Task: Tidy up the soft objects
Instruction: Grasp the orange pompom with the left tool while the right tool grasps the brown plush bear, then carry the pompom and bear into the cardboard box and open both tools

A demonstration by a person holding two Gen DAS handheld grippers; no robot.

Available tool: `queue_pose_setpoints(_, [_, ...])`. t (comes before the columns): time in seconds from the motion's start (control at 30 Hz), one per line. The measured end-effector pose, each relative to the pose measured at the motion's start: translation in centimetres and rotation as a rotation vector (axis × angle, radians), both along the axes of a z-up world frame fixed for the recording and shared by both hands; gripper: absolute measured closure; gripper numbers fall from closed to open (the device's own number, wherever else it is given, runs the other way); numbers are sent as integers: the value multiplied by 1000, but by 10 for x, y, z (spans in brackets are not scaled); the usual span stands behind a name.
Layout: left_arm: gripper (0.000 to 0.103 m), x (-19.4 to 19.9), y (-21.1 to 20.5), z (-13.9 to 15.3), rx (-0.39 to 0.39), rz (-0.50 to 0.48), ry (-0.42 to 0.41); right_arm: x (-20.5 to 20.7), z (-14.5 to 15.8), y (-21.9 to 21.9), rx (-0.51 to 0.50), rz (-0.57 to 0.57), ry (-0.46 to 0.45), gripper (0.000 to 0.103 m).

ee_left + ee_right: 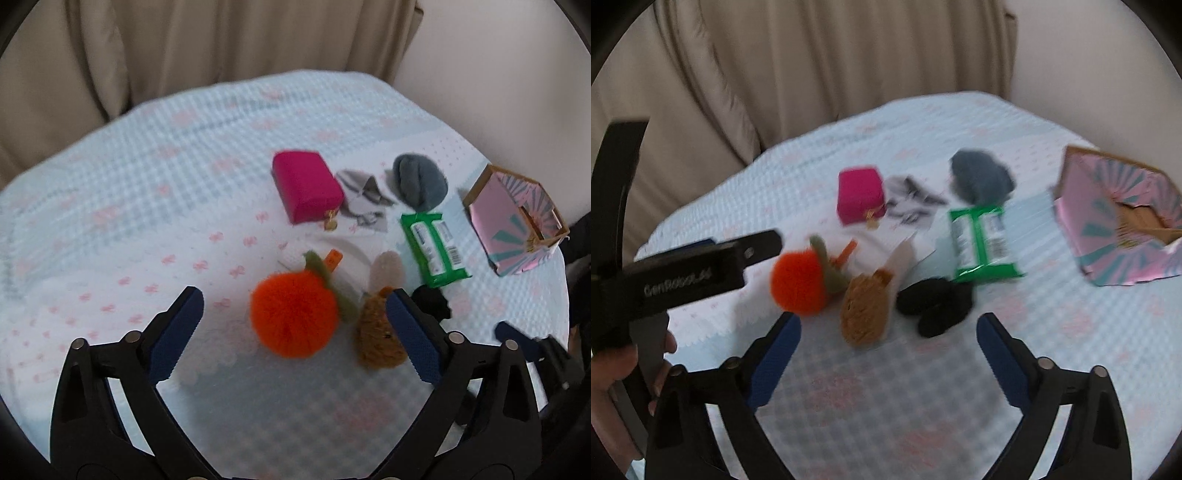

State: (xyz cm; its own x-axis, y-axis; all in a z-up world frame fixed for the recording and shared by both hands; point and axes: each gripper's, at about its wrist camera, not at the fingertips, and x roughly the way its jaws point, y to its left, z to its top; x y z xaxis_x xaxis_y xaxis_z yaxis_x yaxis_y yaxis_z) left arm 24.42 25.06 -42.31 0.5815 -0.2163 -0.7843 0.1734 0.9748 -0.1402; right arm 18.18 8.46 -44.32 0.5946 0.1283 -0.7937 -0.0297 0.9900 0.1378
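Note:
Soft things lie on a pale blue bedspread (147,206). A fluffy orange plush fruit (293,317) sits just beyond my open left gripper (295,299), between its blue fingers but untouched. A brown plush toy (376,339) lies against the right finger. My right gripper (890,321) hovers open and empty over the brown plush toy (866,314) and a black soft bundle (934,306). Farther back lie a magenta pouch (306,190), a grey rolled towel (419,182) and a grey-white cloth (364,201).
A green wipes pack (434,247) lies right of centre. An open pink patterned box (517,225) stands at the bed's right edge. Beige curtains (221,44) hang behind the bed. A hand (613,369) holds the left gripper's black body (687,269) at the left.

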Motion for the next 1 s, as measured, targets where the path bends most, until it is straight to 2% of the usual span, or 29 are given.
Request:
queue_pose_setpoints(0.13, [9, 10, -3, -29, -8, -24, 29, 15, -36, 13, -11, 38, 22, 20])
queue_pose_setpoints(0.2, [12, 15, -5, -42, -5, -32, 42, 24, -52, 18, -16, 57, 33, 31])
queue_pose_setpoints(0.37, [23, 21, -7, -62, -14, -35, 61, 43, -77, 28, -24, 93, 42, 41])
queue_pose_setpoints(0.43, [34, 23, -9, -67, -24, -39, 73, 49, -79, 29, -26, 100, 33, 46])
queue_pose_setpoints(0.47, [39, 24, -10, -69, -28, -43, 78, 52, -80, 29, -27, 104, 31, 51])
queue_pose_setpoints(0.53, [63, 27, -13, -74, -34, -54, 99, 57, -82, 29, -30, 111, 40, 60])
queue_pose_setpoints(0.57, [67, 28, -14, -76, -37, -58, 111, 58, -82, 29, -27, 114, 47, 62])
queue_pose_setpoints(0.8, [71, 26, -14, -73, -45, -40, 96, 58, -75, 27, -15, 128, 52, 69])
queue_pose_setpoints(1.0, [72, 20, -15, -53, -36, -30, 64, 52, -61, 23, -12, 127, 29, 70])
